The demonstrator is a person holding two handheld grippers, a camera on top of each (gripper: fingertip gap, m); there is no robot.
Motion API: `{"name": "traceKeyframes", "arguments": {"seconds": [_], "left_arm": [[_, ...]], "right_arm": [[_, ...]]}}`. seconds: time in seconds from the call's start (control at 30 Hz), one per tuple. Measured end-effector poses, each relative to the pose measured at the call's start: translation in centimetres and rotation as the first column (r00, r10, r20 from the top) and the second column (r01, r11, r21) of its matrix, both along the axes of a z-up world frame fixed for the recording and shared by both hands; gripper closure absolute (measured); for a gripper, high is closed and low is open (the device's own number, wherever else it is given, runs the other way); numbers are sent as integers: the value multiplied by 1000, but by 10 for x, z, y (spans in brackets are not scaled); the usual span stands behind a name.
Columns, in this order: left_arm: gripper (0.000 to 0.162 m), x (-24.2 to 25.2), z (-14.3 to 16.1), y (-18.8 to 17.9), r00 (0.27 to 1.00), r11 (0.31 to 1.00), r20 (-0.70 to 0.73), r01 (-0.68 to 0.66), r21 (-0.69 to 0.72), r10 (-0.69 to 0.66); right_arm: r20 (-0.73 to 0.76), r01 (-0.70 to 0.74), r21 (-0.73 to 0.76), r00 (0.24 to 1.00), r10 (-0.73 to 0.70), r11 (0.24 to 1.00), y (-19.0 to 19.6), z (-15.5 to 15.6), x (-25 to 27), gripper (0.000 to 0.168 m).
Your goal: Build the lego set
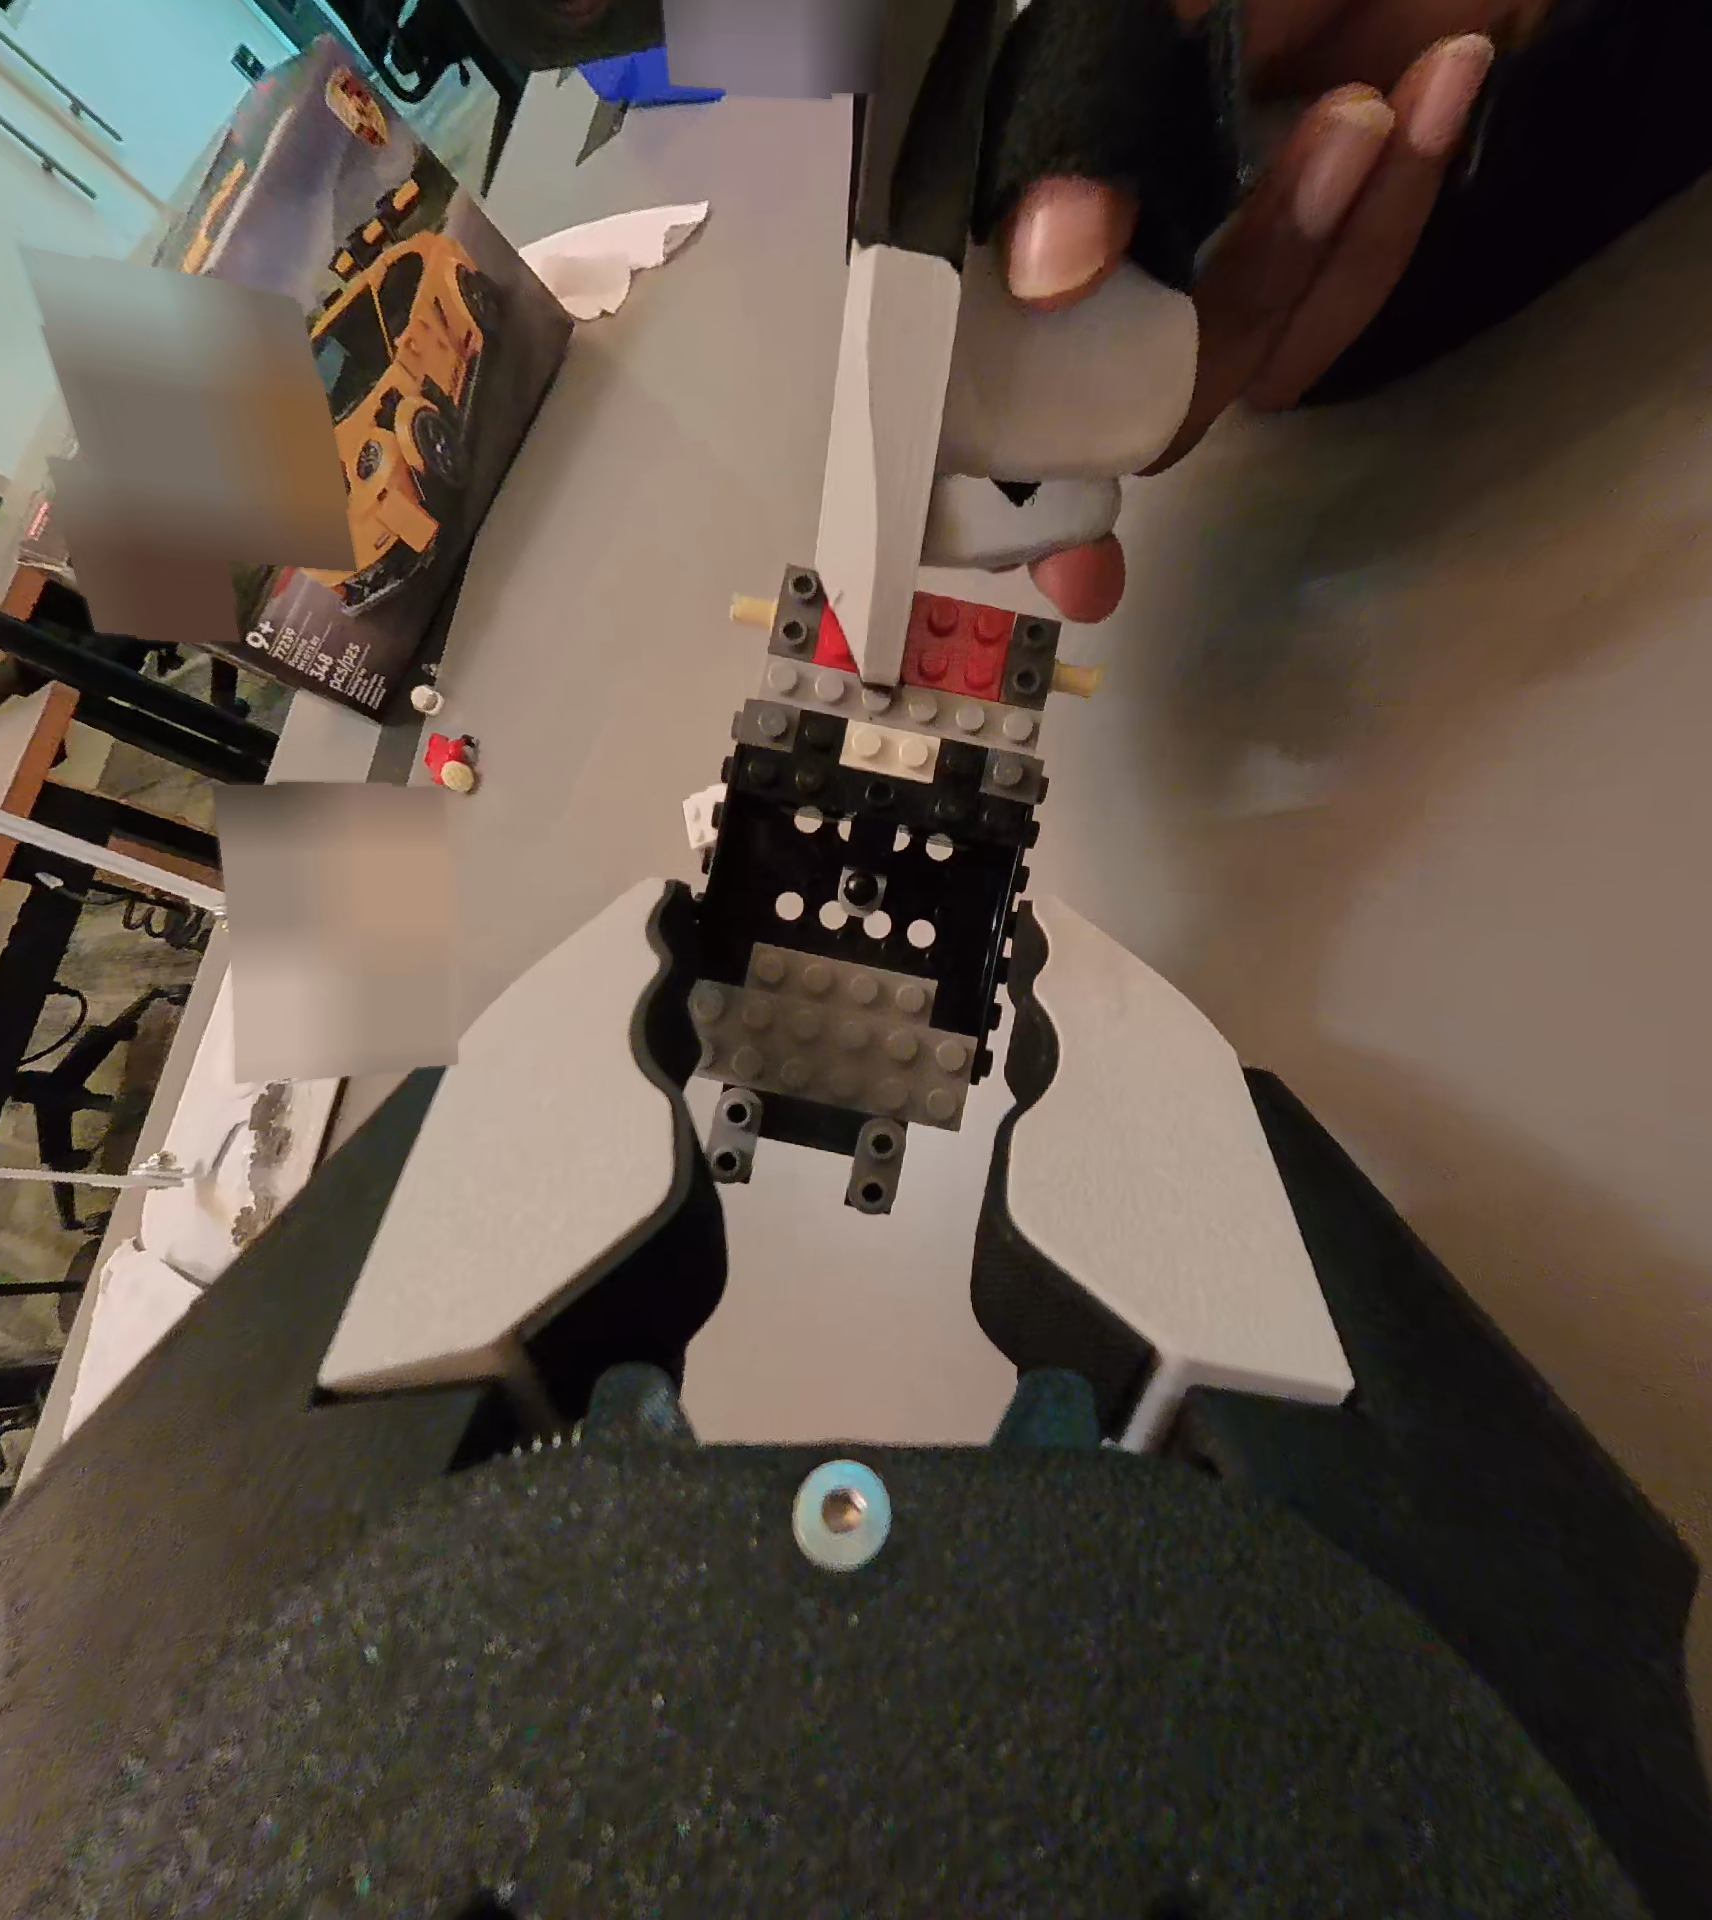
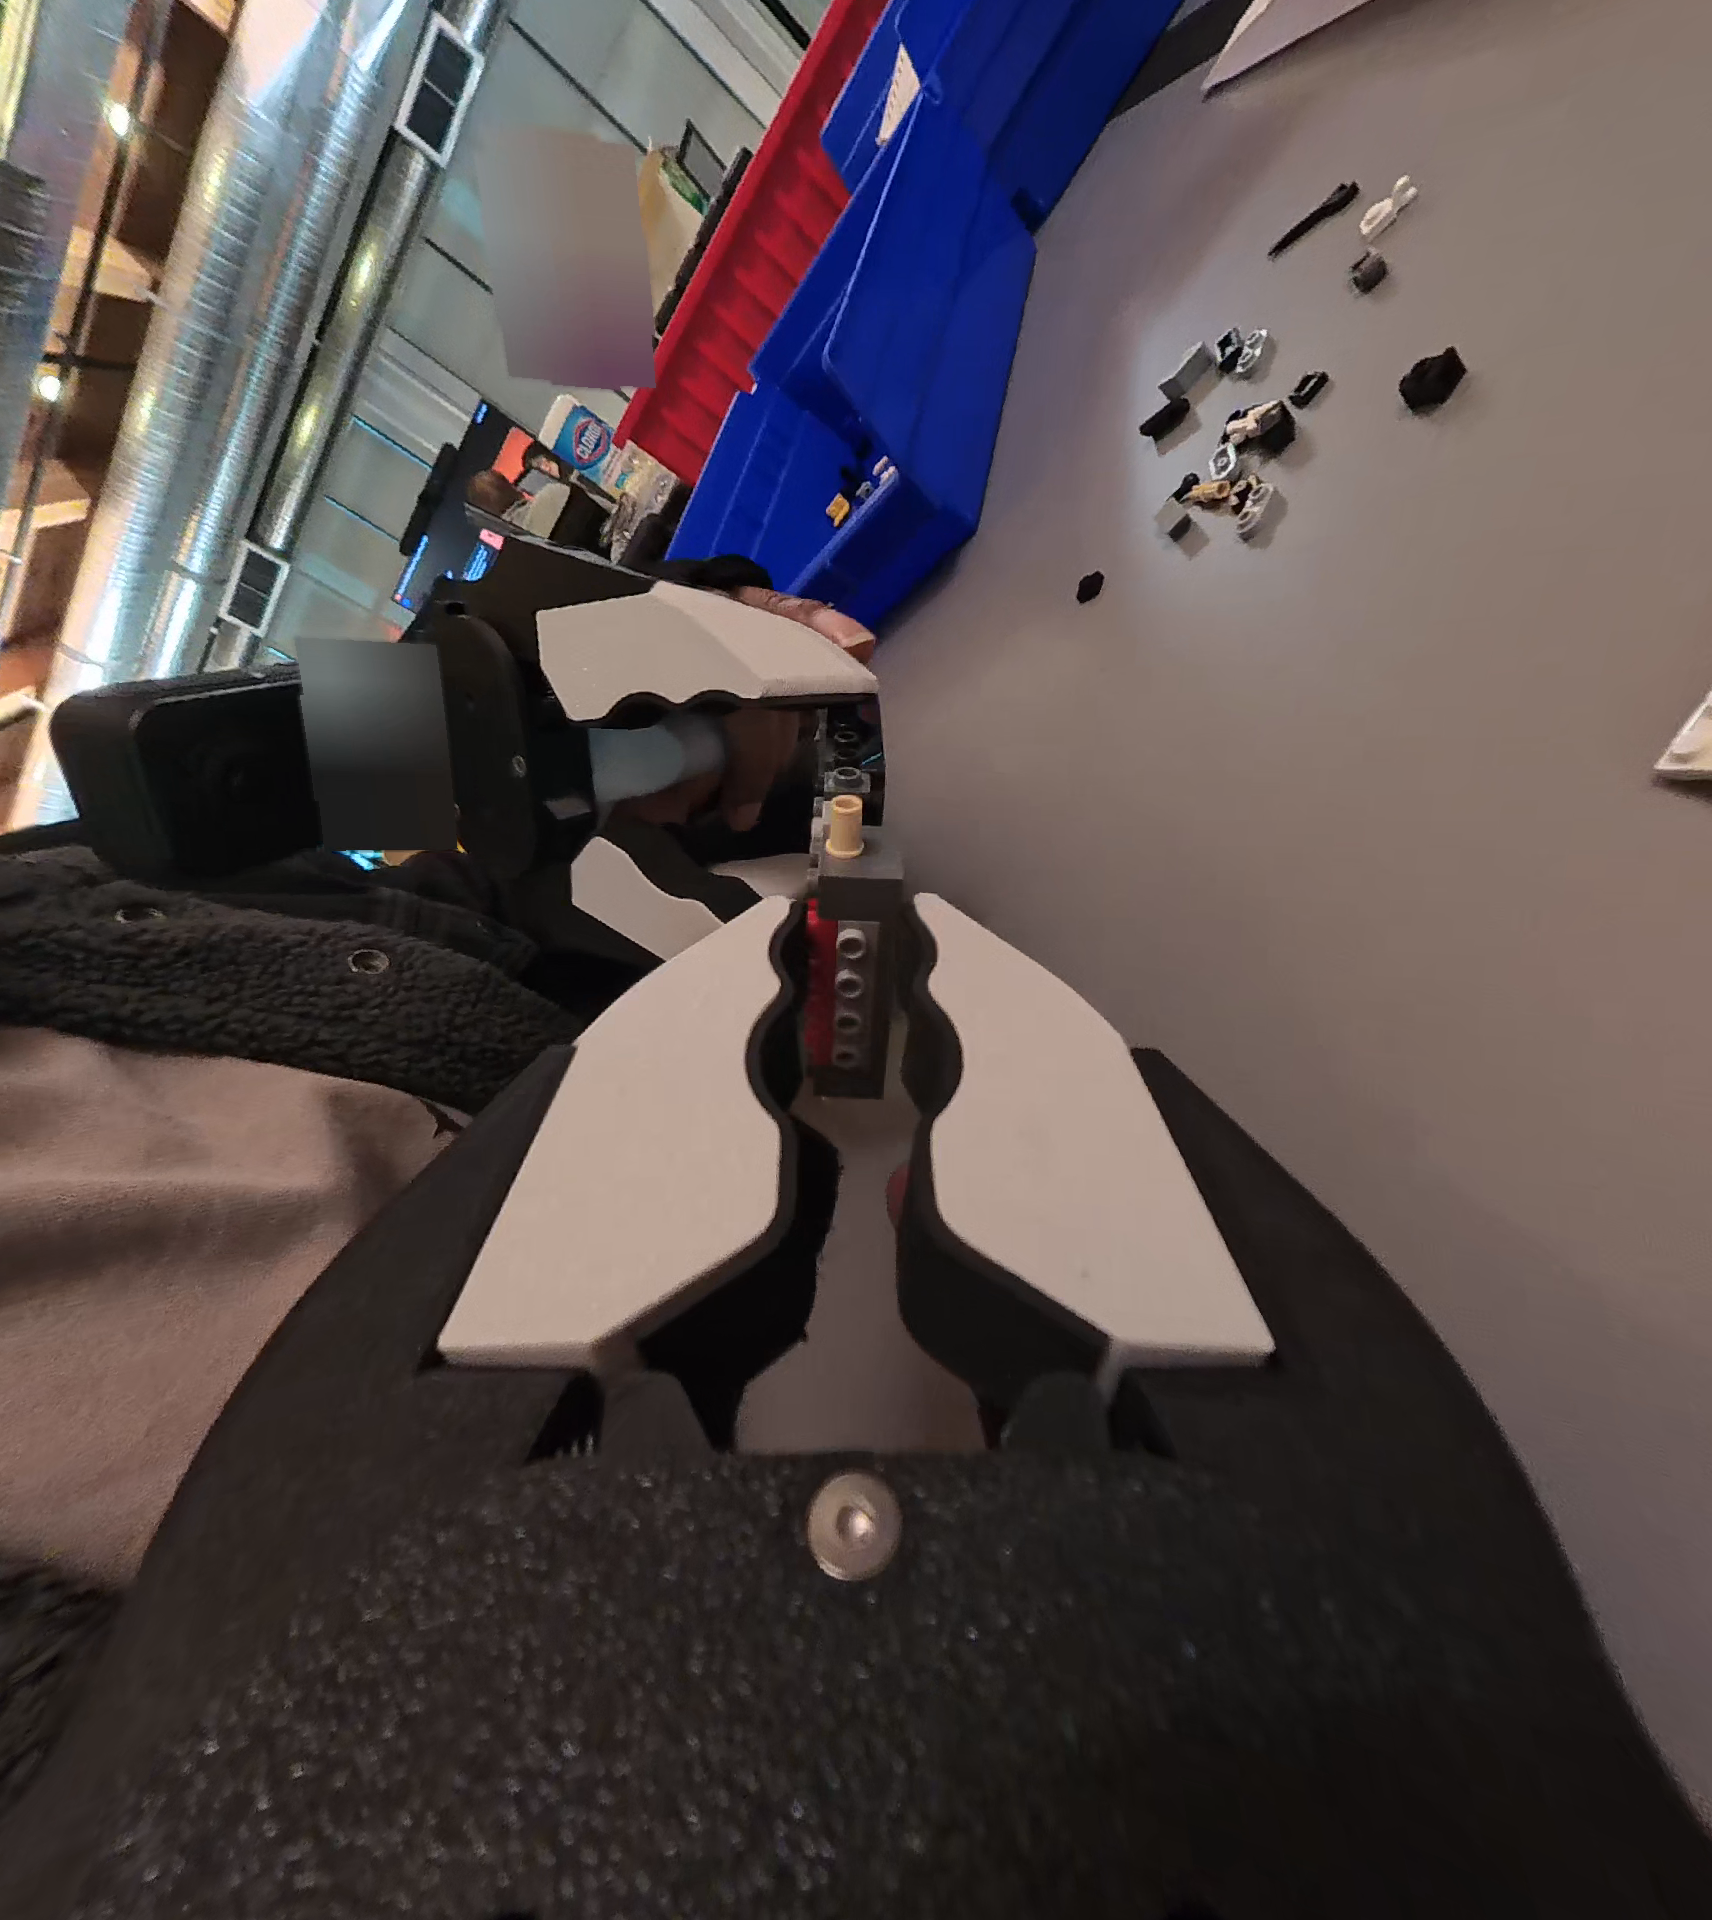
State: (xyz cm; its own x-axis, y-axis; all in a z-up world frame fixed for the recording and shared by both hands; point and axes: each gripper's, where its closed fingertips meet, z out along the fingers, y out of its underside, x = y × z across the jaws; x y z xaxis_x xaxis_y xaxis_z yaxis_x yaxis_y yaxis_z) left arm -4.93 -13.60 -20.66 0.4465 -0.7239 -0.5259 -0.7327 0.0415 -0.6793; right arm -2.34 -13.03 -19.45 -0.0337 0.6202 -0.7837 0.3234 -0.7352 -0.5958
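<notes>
The left tongs (image 1: 836, 997) pinch the lego chassis (image 1: 867, 914) lengthwise; the right tongs (image 2: 847, 997) seemingly clamp its far red-and-grey end.

My left gripper (image 1: 847, 935) is clamped on both long sides of the lego build (image 1: 867, 894), at its near end, fingers pointing forward. My right gripper (image 2: 847, 935) comes in crosswise at the build's far end, its two grey fingers closed tight over that end from either face. My right hand (image 1: 1278, 208), in a dark fuzzy sleeve, wraps its handle beyond the build.
</notes>
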Motion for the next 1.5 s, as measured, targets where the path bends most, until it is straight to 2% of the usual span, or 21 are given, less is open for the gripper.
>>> {"name": "traceKeyframes", "arguments": {"seconds": [0.23, 0.3, 0.37, 0.7, 0.73, 0.8, 0.9, 0.97, 1.07, 1.2, 1.27, 1.33, 1.43, 1.5], "left_arm": [[104, 0, -3, -1, 999, 999, 36, 19, -37, -17], [104, -1, -3, 0, 999, 999, 33, 14, -31, -13], [104, 0, -3, 0, 998, 999, 57, 18, -50, -15], [104, -2, -4, -1, 996, 996, 90, 26, -86, -18], [104, -1, -4, -2, 992, 993, 121, 40, -112, -26], [104, -4, -5, -3, 986, 985, 165, 61, -163, -34], [104, -4, -3, -11, 963, 966, 237, 172, -193, -125], [104, 3, -2, -19, 953, 949, 212, 257, -181, -217], [104, 21, -5, -35, 922, 907, 75, 388, -162, -380], [104, 34, 5, -37, 875, 879, -99, 462, -119, -474], [104, 35, 12, -35, 865, 879, -156, 468, -94, -477], [103, 30, 9, -32, 875, 895, -189, 437, -90, -446], [100, 25, 17, -22, 940, 942, -60, 336, -11, -336], [90, 10, 26, -5, 985, 987, 60, 162, 22, -163]], "right_arm": [[3, 29, -73, 1000, -28, 997, 0, -3, 0, 153], [11, 4, -95, 1000, -3, 996, -7, -4, 2, 144], [14, 3, -94, 1000, -2, 996, -11, -8, 2, 153], [6, 31, -55, 1000, -30, 998, -11, -7, 0, 153], [10, 13, -60, 1000, -12, 998, -12, -5, 2, 151], [6, 1, -14, 1000, -1, 1000, -4, 4, 11, 124], [84, -84, 199, 994, 68, 976, 9, 14, 30, 126], [194, -243, 241, 961, 199, 940, 6, 15, 36, 128], [301, -454, 162, 868, 395, 876, -6, 17, 33, 127], [345, -558, -65, 765, 543, 827, -25, 8, 20, 123], [300, -546, -116, 777, 553, 830, -33, 6, 14, 134], [222, -514, -123, 819, 529, 849, -35, 10, 8, 157], [116, -372, -98, 917, 382, 923, -22, 15, 3, 158], [44, -212, -88, 975, 216, 973, -7, 17, 2, 158]]}}
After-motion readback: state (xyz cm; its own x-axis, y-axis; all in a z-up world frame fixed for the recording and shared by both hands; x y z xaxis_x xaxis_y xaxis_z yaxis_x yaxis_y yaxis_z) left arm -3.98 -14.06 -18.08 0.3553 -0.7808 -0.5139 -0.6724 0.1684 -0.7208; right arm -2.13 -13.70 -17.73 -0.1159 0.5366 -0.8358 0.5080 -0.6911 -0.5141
